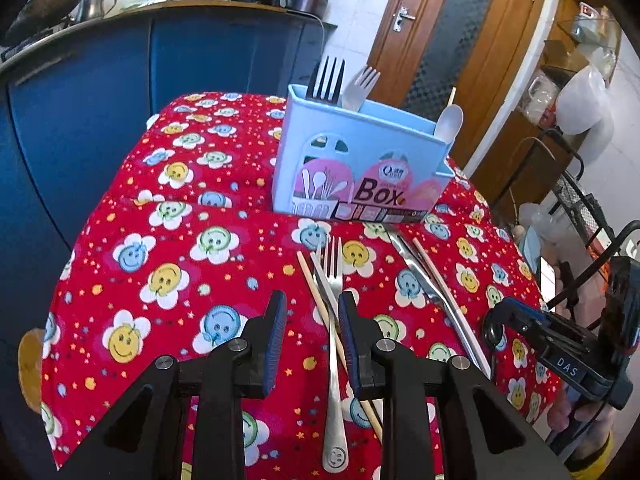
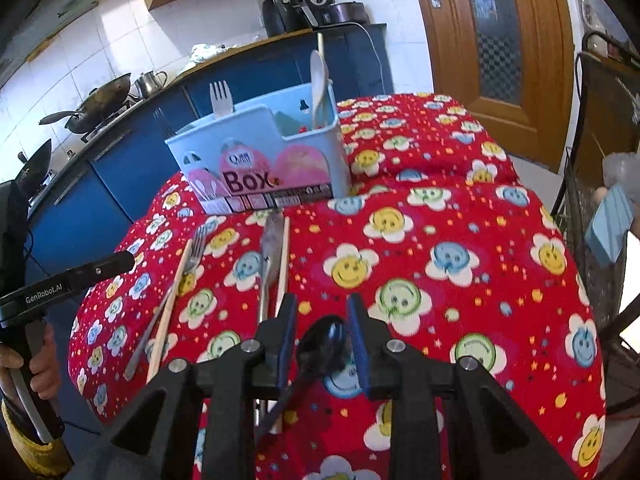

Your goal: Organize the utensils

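A light blue utensil box [image 1: 360, 168] stands on the red flowered cloth [image 1: 168, 208], holding a black fork, a white fork and a white spoon; it also shows in the right wrist view [image 2: 260, 156]. A steel fork [image 1: 332, 320] and a chopstick [image 1: 320, 300] lie crossed just ahead of my left gripper [image 1: 312, 312], which is open and empty. A steel knife [image 1: 424, 276] and a second chopstick [image 1: 440, 280] lie to the right. My right gripper [image 2: 322, 320] is open, its fingers on either side of a black spoon [image 2: 324, 344] on the cloth.
Blue kitchen cabinets [image 1: 100, 80] with a wok and pots stand behind the table. A wooden door [image 1: 452, 28] is at the back right. A metal rack [image 1: 576, 200] stands by the table's right edge. The other gripper's body [image 2: 60, 280] shows at the left.
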Motion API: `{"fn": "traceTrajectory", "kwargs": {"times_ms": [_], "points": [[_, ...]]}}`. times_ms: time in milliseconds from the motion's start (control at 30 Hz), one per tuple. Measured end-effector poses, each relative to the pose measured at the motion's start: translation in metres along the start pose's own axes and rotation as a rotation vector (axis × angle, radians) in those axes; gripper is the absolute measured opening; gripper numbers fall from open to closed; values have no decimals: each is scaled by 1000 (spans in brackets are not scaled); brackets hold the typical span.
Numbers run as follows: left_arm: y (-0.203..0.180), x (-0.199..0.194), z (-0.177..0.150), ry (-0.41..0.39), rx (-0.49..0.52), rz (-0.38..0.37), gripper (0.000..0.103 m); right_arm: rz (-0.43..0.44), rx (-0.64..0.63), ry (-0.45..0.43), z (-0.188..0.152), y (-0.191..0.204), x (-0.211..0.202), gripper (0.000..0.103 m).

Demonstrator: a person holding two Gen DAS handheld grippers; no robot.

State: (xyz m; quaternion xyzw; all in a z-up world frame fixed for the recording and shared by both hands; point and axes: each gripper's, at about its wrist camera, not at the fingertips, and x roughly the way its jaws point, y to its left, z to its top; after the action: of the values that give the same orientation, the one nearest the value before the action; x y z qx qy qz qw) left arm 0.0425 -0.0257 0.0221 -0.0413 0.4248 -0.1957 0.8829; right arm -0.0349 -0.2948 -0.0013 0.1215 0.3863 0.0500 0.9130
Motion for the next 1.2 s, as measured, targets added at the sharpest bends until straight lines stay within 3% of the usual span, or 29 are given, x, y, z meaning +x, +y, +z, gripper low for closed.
{"fn": "traceTrajectory", "kwargs": {"times_ms": [433, 700, 1000, 1200], "points": [[-7, 12, -5, 32, -8, 11, 27, 36, 31, 28, -13, -10, 13, 28], [-13, 21, -5, 52, 1, 12, 27, 69, 41, -8, -14, -13, 13, 5], [-29, 33, -6, 69, 45, 3, 27, 84, 17, -101, -6, -13, -3, 4], [-38, 41, -11, 97, 72, 13, 25, 100, 24, -107, -5, -17, -3, 4]]}}
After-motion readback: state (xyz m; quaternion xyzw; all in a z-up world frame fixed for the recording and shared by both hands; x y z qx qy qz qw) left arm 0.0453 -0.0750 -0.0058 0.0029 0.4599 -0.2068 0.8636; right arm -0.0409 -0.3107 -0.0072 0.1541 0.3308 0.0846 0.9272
